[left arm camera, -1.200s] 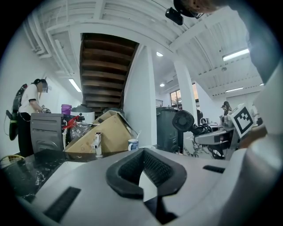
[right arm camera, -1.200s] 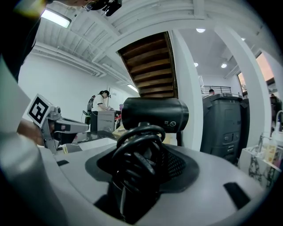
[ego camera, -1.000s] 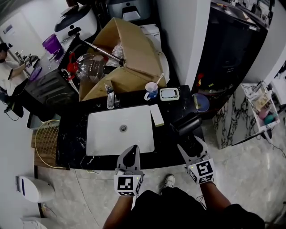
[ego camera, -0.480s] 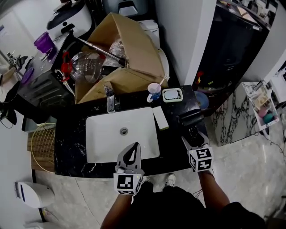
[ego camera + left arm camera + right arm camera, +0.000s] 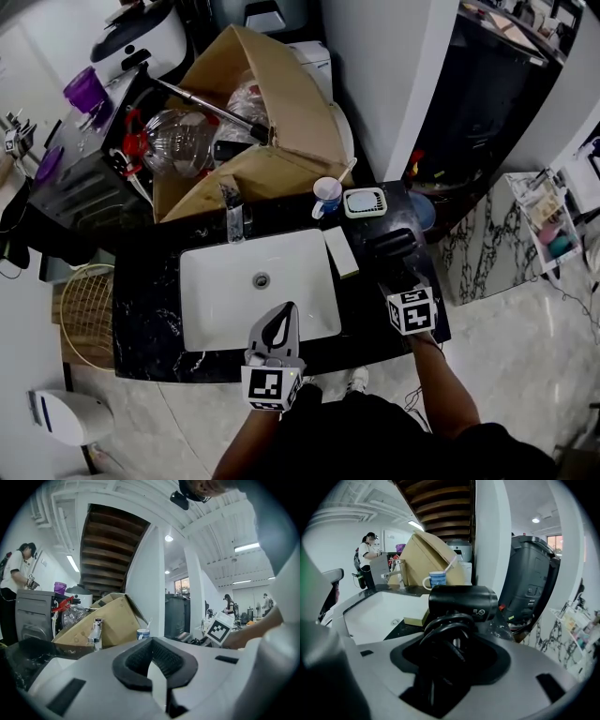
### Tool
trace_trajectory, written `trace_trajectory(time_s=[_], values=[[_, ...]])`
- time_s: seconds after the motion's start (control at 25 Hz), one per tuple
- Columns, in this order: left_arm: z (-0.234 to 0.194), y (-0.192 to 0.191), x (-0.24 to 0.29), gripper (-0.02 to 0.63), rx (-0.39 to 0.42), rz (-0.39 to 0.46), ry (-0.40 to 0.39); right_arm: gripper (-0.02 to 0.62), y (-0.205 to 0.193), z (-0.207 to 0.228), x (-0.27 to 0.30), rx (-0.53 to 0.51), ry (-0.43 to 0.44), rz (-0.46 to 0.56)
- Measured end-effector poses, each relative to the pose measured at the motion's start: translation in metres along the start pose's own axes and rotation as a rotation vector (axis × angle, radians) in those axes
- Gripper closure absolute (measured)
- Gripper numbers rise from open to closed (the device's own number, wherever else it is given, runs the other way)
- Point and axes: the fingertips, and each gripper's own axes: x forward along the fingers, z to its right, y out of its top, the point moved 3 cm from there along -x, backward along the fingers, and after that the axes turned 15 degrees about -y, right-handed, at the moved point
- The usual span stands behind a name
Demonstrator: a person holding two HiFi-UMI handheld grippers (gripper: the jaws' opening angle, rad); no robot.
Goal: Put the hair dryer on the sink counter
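Note:
The black hair dryer [image 5: 394, 246] is over the right end of the black sink counter [image 5: 150, 309], to the right of the white sink [image 5: 216, 300]. My right gripper [image 5: 400, 278] is shut on its handle, where the black cord is coiled. In the right gripper view the hair dryer [image 5: 461, 603] fills the space between the jaws of the right gripper [image 5: 450, 656], barrel lying crosswise. Whether it rests on the counter I cannot tell. My left gripper [image 5: 281, 317] hovers at the counter's front edge before the sink, jaws together and empty; the left gripper [image 5: 152, 667] view shows the same.
A faucet [image 5: 234, 214], a blue-striped mug [image 5: 325, 195], a soap dish [image 5: 364, 201] and a pale sponge [image 5: 341, 251] stand around the sink. An open cardboard box [image 5: 272, 103] rises behind the counter. A blue bowl [image 5: 424, 211] sits at the back right corner.
My right gripper has carried the hair dryer away from the person, farther over the counter's right end. The left gripper has stayed near the counter's front edge.

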Motion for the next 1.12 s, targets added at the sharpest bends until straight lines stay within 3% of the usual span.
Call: trace_trajectory(time_s=[0.32,0.64,0.88,1.12], values=[[-0.005,0.0,-0.001,0.611,-0.007,0.006,-0.001,0.341,-0.012,-0.004,0.014,0.013,0.004,-0.081],[-0.003,0.004,-0.001,0.611,-0.004,0.017,-0.012,0.31,-0.006,-0.007,0.014,0.012,0.029,-0.062],[0.005,0.008,-0.003,0.611,-0.007,0.024,-0.028,0.307,0.031,0.005,-0.018,-0.007,-0.007,0.089],[0.007,0.015,-0.004,0.611,0.013,0.035,-0.028,0.308,0.094,0.006,-0.083,-0.037,-0.018,0.362]])
